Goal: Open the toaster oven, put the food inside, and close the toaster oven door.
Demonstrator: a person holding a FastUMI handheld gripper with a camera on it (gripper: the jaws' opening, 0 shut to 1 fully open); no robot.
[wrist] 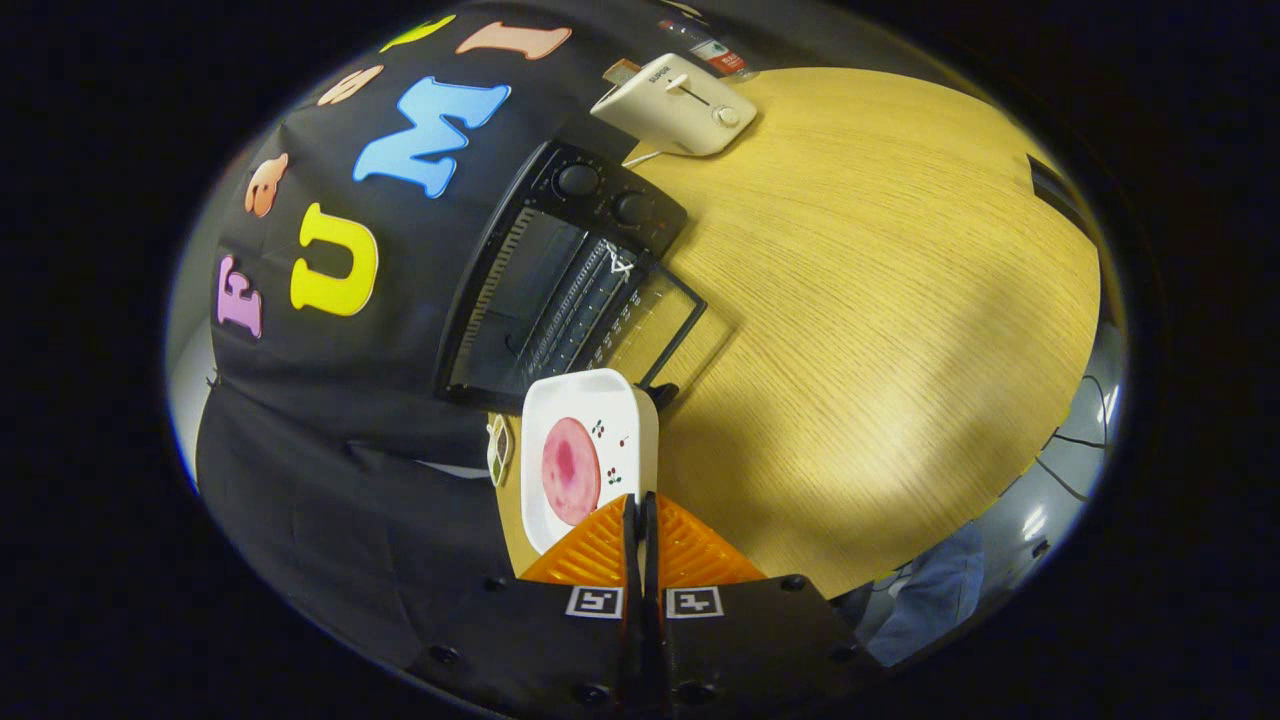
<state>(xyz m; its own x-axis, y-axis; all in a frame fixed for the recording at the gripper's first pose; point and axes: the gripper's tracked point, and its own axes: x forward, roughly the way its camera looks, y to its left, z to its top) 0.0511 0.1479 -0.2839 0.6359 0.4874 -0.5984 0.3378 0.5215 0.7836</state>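
Gripper [640,515], orange fingers [600,550] pinched on the near rim of a white plate [625,410] bearing a pink food slice [570,470]. Toaster oven [560,280], door open, stands just beyond the plate on the wooden table [880,320]; a white toaster [680,105] farther beyond.

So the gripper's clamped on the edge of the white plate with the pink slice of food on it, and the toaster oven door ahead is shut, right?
Not quite. The gripper view shows the toaster oven with its glass door swung open, not shut. The rest stands: the gripper is shut on the edge of the white plate, and the pink slice of food lies on it.
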